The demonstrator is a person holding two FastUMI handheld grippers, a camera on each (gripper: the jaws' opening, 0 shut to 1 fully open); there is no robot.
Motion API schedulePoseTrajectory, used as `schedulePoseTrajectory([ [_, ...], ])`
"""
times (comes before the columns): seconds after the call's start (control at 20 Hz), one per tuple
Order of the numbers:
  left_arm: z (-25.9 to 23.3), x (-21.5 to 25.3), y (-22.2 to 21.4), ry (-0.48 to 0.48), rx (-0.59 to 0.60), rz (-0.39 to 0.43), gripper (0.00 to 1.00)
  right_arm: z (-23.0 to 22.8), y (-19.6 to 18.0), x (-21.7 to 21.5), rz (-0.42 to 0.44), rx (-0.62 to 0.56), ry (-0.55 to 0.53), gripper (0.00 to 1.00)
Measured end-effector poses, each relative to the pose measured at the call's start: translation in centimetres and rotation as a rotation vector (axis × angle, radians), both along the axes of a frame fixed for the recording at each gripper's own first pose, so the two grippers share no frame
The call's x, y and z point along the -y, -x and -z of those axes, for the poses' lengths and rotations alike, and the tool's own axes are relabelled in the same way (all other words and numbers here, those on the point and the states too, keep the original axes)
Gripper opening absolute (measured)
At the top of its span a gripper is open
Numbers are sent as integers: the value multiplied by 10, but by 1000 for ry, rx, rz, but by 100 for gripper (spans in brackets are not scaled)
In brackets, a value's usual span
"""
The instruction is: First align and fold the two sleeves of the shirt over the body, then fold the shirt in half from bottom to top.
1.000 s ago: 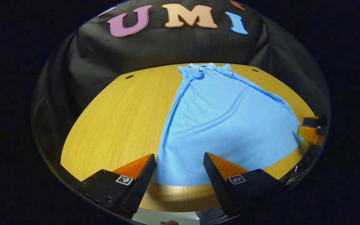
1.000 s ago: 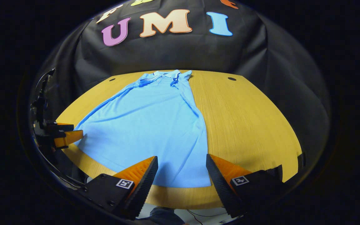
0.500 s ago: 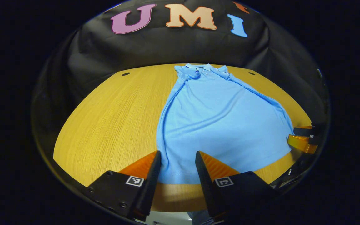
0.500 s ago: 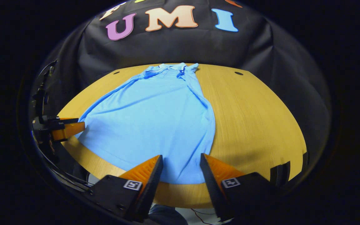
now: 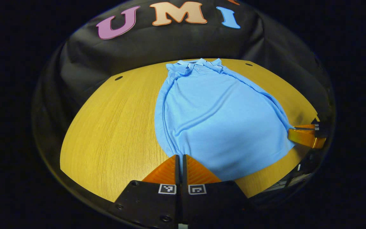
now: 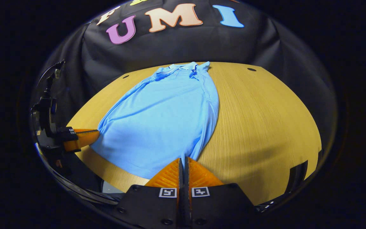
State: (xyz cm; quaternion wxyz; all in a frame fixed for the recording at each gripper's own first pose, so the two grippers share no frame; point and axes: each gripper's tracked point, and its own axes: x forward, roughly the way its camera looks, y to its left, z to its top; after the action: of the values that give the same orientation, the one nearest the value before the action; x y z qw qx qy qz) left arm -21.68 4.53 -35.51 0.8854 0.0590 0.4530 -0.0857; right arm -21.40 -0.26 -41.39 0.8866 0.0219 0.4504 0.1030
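A light blue polo shirt (image 5: 221,117) lies flat on the wooden table (image 5: 113,127), collar at the far end, both sleeves folded over the body. In the left gripper view my left gripper (image 5: 180,156) is shut on the shirt's near left hem corner. In the right gripper view the same shirt (image 6: 164,117) stretches away, and my right gripper (image 6: 183,159) is shut on its near right hem corner. The right gripper (image 5: 305,135) also appears far right in the left gripper view, the left gripper (image 6: 79,138) far left in the right gripper view.
The round wooden table (image 6: 265,121) has small dark holes (image 6: 251,69) near its far edge. Black cloth hangs behind it. Bare wood lies to the left of the shirt in the left gripper view and to its right in the right gripper view.
Both grippers went from wide open to shut on the hem corners. The hem has drawn in between the fingers, and both cameras have moved forward over the table edge.
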Motion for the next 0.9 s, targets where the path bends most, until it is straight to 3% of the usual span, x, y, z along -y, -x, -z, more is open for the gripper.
schedulePoseTrajectory([
  [0.15,-3,-1,-3,37,-42,-49,0,-6,-6,0,-5,-1,-2,3],
  [0.5,-37,11,-20,59,-27,6,0,-50,-38,6,34,56,-44,2],
  [0.75,-57,17,-47,113,3,-22,0,-68,-60,-1,66,78,-93,2],
  [0.9,-71,11,-63,128,21,-38,0,-92,-80,-9,42,151,-85,2],
])
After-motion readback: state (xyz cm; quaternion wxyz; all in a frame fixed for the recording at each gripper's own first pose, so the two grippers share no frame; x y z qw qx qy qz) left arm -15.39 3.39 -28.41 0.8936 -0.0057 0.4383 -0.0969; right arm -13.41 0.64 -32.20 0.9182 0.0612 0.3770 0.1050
